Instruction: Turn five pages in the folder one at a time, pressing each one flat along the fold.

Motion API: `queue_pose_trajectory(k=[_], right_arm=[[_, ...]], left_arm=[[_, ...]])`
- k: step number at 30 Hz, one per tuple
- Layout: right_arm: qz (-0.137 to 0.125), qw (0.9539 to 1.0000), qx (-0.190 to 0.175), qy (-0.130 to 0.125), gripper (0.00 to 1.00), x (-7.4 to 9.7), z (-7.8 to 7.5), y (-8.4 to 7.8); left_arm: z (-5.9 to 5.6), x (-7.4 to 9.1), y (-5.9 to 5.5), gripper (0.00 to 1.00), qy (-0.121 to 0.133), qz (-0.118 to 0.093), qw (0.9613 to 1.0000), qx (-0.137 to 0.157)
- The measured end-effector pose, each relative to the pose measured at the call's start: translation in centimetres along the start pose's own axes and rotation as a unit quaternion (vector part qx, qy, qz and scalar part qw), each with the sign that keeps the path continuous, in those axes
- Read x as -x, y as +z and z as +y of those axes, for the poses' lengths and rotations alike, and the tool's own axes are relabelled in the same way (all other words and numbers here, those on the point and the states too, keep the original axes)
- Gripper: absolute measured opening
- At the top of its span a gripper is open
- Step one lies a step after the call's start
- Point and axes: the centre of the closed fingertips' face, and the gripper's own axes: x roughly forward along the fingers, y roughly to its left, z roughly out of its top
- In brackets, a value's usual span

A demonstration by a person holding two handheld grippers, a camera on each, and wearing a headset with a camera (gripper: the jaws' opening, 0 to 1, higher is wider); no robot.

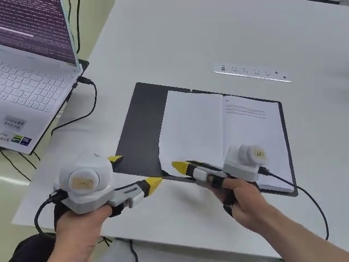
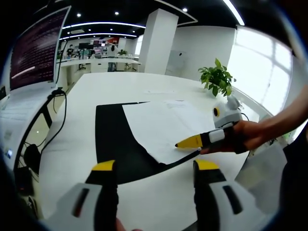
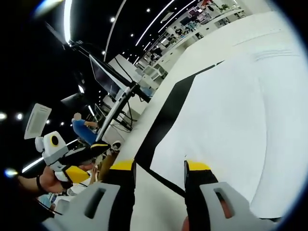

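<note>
Folder point(image 1: 143, 131) open flat on counter point(image 1: 163, 43) | R gripper point(image 1: 182, 165) jaws apart at near corner of white page point(image 1: 191, 131), nothing pinched | L gripper point(image 1: 134, 171) wide open, empty, just off folder's near-L edge | page prob. thin, light, floppy, tearable: best nipped gently at corner edge

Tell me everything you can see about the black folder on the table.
The folder lies open flat on the white table: thin black cover, white sheets inside. One sheet lies left of the fold, bare black beyond it; the right sheet shows faint print. The right gripper straddles the left sheet's near edge.
</note>
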Motion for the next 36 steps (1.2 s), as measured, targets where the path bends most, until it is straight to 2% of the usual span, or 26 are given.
queue_pose_trajectory(k=[4,9,14,19,26,29,32,36], right_arm=[[-0.017,0.9997,-0.008,-0.016,0.37,1.7,-0.7,0.1],[-0.036,0.9989,-0.018,-0.026,0.36,3.3,-1.1,0.2],[-0.042,0.9985,-0.013,-0.032,0.35,4.7,-1.1,-0.1],[-0.041,0.9982,-0.012,-0.042,0.33,5.9,-1.5,-0.9],[-0.041,0.9976,-0.015,-0.054,0.32,7.5,-2.1,-1.6],[-0.045,0.9971,-0.017,-0.059,0.31,8.0,-2.4,-1.6],[-0.047,0.9966,-0.021,-0.064,0.31,8.5,-2.7,-1.7],[-0.049,0.9962,-0.024,-0.068,0.30,9.0,-2.9,-1.9]], left_arm=[[0.1,-0.5,0.0,0.60,-0.005,0.006,0.9999,-0.009],[-0.9,-1.5,0.6,0.51,-0.027,0.009,0.9990,-0.034],[-0.9,-3.0,0.2,0.40,-0.038,0.013,0.9986,-0.035],[-1.8,-4.3,0.2,0.28,-0.054,0.020,0.9976,-0.038],[-1.9,-6.6,0.1,0.21,-0.068,0.030,0.9963,-0.042],[-1.9,-7.4,-0.1,0.18,-0.072,0.037,0.9957,-0.047],[-1.6,-8.2,-0.9,0.15,-0.074,0.049,0.9949,-0.048],[-1.0,-8.8,-1.8,0.08,-0.066,0.063,0.9953,-0.033]])
